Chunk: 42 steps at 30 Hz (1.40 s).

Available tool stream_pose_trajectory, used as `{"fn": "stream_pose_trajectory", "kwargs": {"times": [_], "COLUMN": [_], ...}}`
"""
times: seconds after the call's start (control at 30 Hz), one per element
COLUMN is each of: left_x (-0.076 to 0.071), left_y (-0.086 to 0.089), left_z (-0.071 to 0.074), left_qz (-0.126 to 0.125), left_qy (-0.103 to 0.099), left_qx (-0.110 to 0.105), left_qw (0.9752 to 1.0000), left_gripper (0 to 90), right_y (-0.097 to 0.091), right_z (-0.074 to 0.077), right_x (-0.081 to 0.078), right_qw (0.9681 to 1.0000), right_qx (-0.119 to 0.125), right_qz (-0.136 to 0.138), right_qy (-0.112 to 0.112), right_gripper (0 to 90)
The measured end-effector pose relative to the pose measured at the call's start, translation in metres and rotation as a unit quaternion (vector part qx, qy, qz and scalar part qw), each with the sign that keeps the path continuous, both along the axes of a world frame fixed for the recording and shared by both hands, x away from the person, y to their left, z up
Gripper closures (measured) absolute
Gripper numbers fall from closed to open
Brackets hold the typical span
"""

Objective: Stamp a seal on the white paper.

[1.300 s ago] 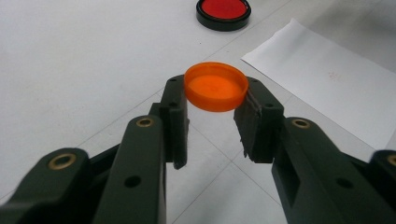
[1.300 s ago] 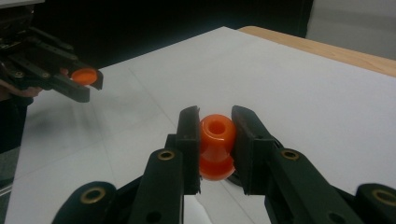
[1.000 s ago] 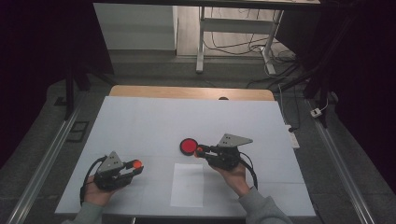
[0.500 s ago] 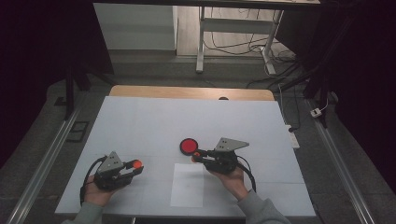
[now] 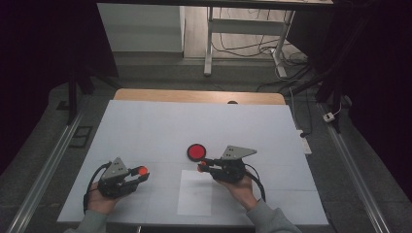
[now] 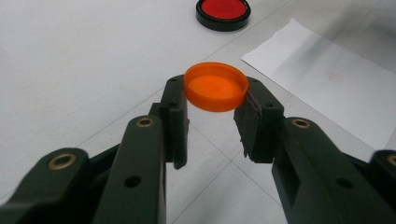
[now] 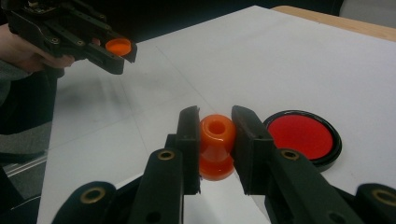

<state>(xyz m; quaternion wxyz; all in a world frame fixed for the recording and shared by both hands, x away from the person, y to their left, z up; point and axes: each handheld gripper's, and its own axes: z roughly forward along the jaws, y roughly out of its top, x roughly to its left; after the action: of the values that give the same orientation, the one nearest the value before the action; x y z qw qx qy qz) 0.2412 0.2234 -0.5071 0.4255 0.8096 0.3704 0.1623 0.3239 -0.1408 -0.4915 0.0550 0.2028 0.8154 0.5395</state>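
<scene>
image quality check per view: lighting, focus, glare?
High view: white table top lit, surroundings nearly black. Left gripper view: orange cap sharp, near black jaws soft. Right gripper view: orange stamp crisp with small glare spots, left gripper dim against dark background.

We see a round dish (image 5: 197, 152) on the table (image 5: 145, 126) near its middle. A sheet of paper (image 5: 195, 192) lies in front of it, nearer the person. The left gripper (image 5: 138, 174), with a cap (image 6: 215, 87) between its tips, sits left of the paper; the right gripper (image 5: 203, 166), holding a small spool (image 7: 216, 145), sits just beside the dish.
</scene>
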Motion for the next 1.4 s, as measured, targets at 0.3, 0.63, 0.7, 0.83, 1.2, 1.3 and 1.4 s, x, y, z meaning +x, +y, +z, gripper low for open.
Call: {"fn": "stream_pose_trajectory", "kwargs": {"times": [0.3,0.63,0.7,0.83,1.2,1.3,1.4], "left_x": [0.0,0.0,0.0,0.0,0.0,0.0,0.0], "left_y": [0.0,-0.001,0.0,-0.001,0.0,-0.001,0.0], "left_z": [0.0,0.0,0.0,0.0,0.0,0.0,0.0], "left_qz": [0.0,-0.001,-0.001,-0.001,-0.001,0.0,0.0], "left_qy": [0.0,0.0,0.0,0.0,0.0,0.0,0.0], "left_qx": [0.0,-0.001,-0.001,-0.002,0.0,0.0,0.0], "left_qw": [1.0,1.0,1.0,1.0,1.0,1.0,1.0], "left_gripper": [65.4,65.4,65.4,65.4,65.4,65.4,65.4], "right_y": [0.002,0.003,0.004,0.005,0.01,0.01,0.011], "right_z": [-0.003,-0.008,-0.009,-0.01,-0.015,-0.015,-0.016], "right_x": [-0.006,-0.015,-0.016,-0.018,-0.02,-0.02,-0.02], "right_qw": [0.9999,0.9996,0.9995,0.9993,0.9986,0.9986,0.9984], "right_qx": [-0.001,-0.012,-0.015,-0.021,-0.039,-0.041,-0.044], "right_qz": [0.01,0.023,0.025,0.029,0.034,0.033,0.034], "right_qy": [0.009,0.015,0.014,0.013,0.01,0.01,0.011], "right_gripper": [73.4,73.4,73.3,73.4,73.3,73.3,73.3]}}
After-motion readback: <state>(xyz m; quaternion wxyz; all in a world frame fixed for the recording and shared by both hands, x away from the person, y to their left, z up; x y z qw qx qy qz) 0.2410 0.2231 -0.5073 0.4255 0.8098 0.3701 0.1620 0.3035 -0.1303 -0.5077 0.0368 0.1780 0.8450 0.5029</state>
